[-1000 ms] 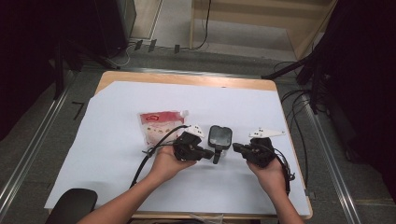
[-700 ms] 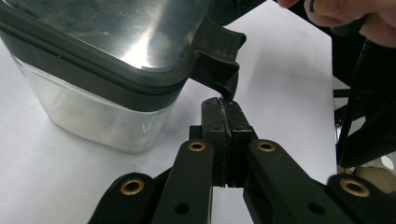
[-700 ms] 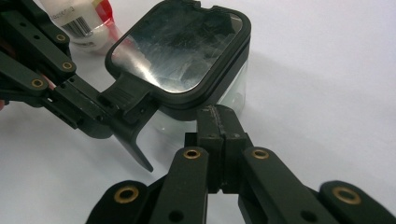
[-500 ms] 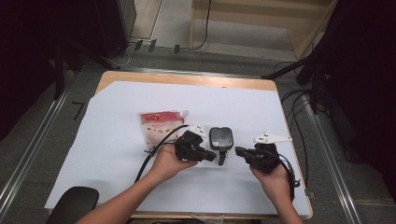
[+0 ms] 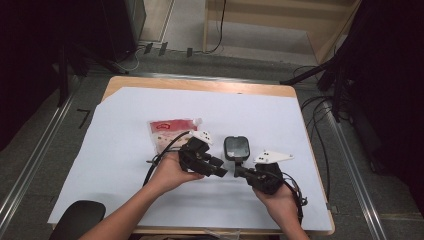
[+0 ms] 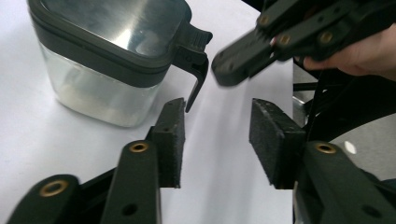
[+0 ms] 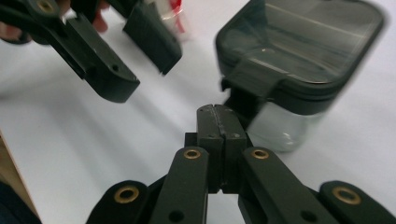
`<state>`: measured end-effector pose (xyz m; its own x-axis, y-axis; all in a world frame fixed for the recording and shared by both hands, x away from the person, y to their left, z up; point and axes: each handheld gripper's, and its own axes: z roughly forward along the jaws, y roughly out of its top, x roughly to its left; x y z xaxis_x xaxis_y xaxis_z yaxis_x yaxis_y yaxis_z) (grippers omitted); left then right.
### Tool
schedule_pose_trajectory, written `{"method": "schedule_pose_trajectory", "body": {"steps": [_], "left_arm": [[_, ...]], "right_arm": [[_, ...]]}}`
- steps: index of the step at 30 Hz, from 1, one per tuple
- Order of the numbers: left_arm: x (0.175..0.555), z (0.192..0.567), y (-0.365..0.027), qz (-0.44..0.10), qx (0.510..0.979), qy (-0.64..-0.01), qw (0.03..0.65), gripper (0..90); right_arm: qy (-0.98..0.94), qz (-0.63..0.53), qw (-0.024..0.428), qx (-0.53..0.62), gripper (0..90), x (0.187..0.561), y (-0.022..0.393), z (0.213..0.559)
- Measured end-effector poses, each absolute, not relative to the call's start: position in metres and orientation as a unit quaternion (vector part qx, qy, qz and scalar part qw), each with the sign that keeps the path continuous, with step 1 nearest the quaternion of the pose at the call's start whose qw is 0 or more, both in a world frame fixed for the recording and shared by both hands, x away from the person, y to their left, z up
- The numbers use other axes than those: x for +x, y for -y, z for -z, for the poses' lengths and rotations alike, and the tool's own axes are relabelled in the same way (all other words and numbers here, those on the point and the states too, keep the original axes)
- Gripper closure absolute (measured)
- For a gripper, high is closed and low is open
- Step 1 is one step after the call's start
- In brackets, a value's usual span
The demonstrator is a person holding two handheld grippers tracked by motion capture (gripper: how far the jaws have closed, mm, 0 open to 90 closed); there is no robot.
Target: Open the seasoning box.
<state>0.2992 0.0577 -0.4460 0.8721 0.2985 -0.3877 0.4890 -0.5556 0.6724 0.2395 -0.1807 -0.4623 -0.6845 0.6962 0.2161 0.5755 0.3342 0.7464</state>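
**A:** Position of the container?

**B:** Clear-walled container (image 5: 236,148) with dark lid (image 6: 112,32), upright on the white sheet (image 5: 110,165), near mid-table. Latch tab (image 6: 194,51) hanging down the near side, towards both grippers. Pale contents low inside, seen through the wall in the left gripper view.

**A:** Left gripper?

**B:** Left gripper (image 5: 219,172) just left of the container, pointing right. Jaws just been opening; pads (image 6: 170,135) now apart, bare sheet between them, nothing held. Container ahead and to one side, clear of the pads.

**A:** Right gripper?

**B:** Right gripper (image 5: 239,171) just below the container, tip close to the latch tab. Pads (image 7: 215,122) pressed flat together, nothing between. Contact with the tab: cannot tell, picture blurred.

**A:** Anything else on the table?

**B:** Red-and-white pouch (image 5: 167,132) lying flat, left of the container, partly behind the left hand (image 5: 172,172). Grippers near each other, tips apart.
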Motion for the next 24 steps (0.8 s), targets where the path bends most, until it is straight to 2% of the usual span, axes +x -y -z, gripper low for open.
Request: {"method": "schedule_pose_trajectory", "body": {"steps": [2,14,24], "left_arm": [[0.299,0.445,-0.06,0.115,0.876,-0.225,0.411,51.3],[0.3,0.44,-0.07,0.1,0.875,-0.229,0.414,45.5],[0.298,0.442,-0.067,0.093,0.878,-0.225,0.413,44.1]], "right_arm": [[-0.817,-0.423,0.071,0.385,90.0,0.24,0.175,0.465],[-0.826,-0.408,0.065,0.382,90.0,0.246,0.156,0.478],[-0.833,-0.397,0.064,0.38,90.0,0.247,0.158,0.479]]}}
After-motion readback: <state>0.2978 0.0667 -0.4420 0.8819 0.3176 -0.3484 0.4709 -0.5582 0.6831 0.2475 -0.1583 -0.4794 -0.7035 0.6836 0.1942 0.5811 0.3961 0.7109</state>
